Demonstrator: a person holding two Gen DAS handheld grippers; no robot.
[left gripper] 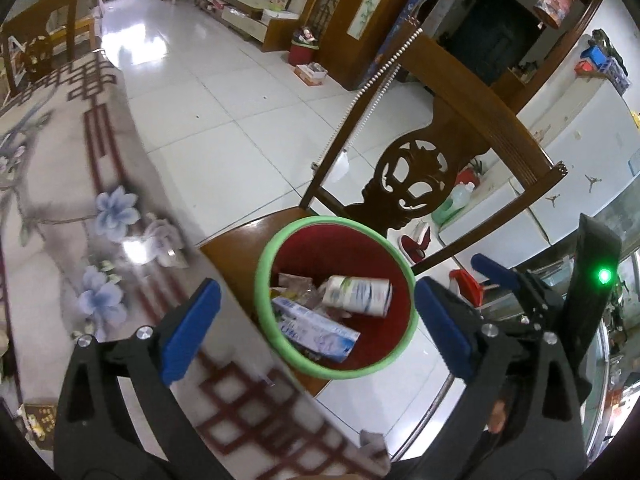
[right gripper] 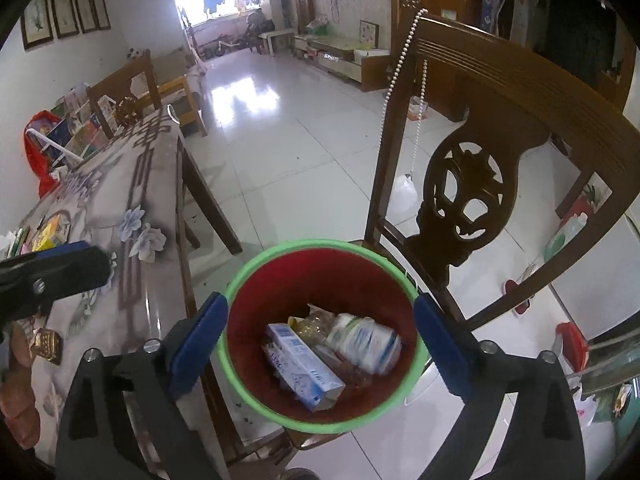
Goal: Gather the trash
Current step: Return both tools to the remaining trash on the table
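A red bin with a green rim (left gripper: 336,222) (right gripper: 320,245) stands on a wooden chair seat (left gripper: 240,240). Inside it lie a white-and-blue carton (left gripper: 316,330) (right gripper: 304,368), a crumpled white packet (left gripper: 358,294) (right gripper: 366,338) and some wrappers (right gripper: 316,322). My left gripper (left gripper: 317,284) is open above the bin and the table edge, with nothing between its blue pads. My right gripper (right gripper: 321,297) is open right over the bin's mouth and also holds nothing. One blue finger (left gripper: 494,272) of the right gripper shows at the right of the left wrist view.
A table with a flowered cloth (left gripper: 80,200) (right gripper: 120,200) runs along the left, touching the chair. The carved chair back (left gripper: 412,184) (right gripper: 464,200) rises behind the bin, with a bead string (right gripper: 394,76) hanging from it. A gold wrapper (right gripper: 46,346) lies on the table. White tiled floor (right gripper: 280,140) lies beyond.
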